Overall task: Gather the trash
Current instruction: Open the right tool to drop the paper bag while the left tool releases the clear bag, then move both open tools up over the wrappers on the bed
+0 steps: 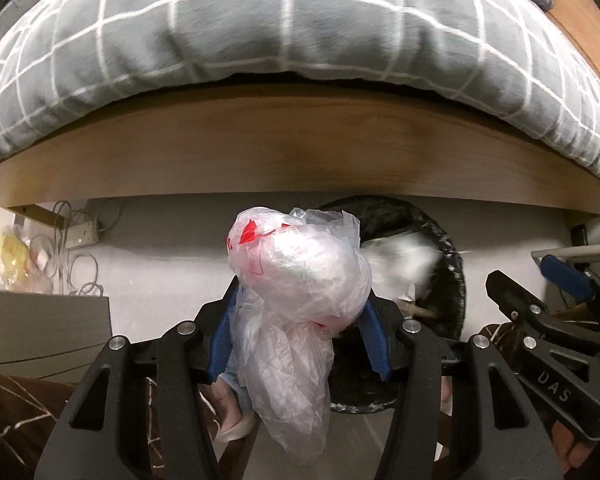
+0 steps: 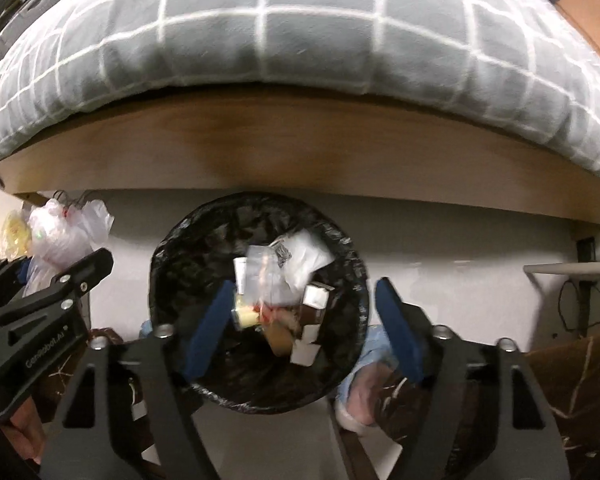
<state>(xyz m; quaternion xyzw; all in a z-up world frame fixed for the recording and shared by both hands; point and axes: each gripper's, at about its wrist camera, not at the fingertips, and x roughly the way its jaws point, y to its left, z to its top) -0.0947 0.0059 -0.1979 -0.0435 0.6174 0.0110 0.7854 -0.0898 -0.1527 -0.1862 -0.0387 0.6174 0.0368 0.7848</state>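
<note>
Crumpled translucent white plastic bag with red print (image 1: 296,304) clamped between the blue pads of the left gripper (image 1: 300,332), hanging down through the jaws, held above the floor just left of the round bin lined with black plastic (image 2: 256,300). Seen again from the right wrist as a pale bundle at far left (image 2: 66,240). Inside the bin: white wrappers, a small white carton, a yellowish scrap, brown paper, all loose. Right gripper (image 2: 304,328) directly over the bin mouth, blue fingers (image 2: 210,328) spread wide apart, nothing pressed between them. A blurred white piece (image 1: 404,260) over the bin in the left view, exact nature not clear. Beyond the bin, pale floor (image 2: 440,248), then a wooden bed frame board (image 1: 300,148) topped by a grey quilt with white grid lines (image 1: 284,24). White cables and a power strip (image 1: 76,236) under the frame at left. Feet in pale slippers (image 2: 360,396) beside the bin.
</note>
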